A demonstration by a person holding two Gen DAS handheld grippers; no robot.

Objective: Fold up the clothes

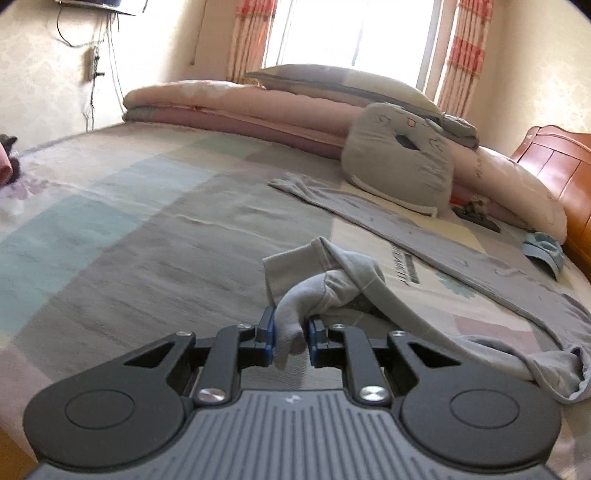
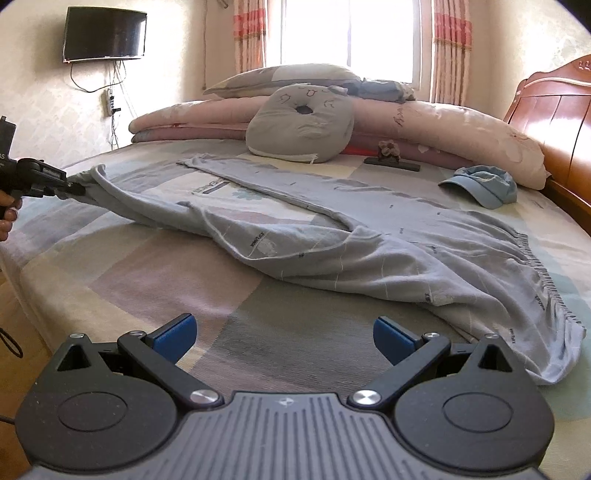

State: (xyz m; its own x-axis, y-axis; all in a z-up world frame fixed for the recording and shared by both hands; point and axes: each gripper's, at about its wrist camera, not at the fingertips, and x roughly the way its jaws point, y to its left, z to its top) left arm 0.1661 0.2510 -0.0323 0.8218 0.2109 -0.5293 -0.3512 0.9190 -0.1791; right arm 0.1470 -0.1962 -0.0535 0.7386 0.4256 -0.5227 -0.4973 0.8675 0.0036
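Grey trousers (image 2: 388, 243) lie spread across the bed, waistband (image 2: 546, 280) at the right, legs running off to the left. My left gripper (image 1: 290, 339) is shut on the cuff (image 1: 317, 291) of one trouser leg, which hangs lifted off the bedspread. In the right wrist view that same left gripper (image 2: 75, 190) shows at the far left, pulling the leg taut. My right gripper (image 2: 282, 338) stands open above the bedspread, short of the trousers, with nothing between its blue pads (image 2: 177, 332).
A grey cat-face cushion (image 2: 299, 123), a pillow and rolled pink quilts (image 2: 443, 125) line the far side of the bed. A blue cap (image 2: 484, 184) lies at the right near the wooden headboard (image 2: 554, 110). A TV (image 2: 103, 33) hangs on the wall.
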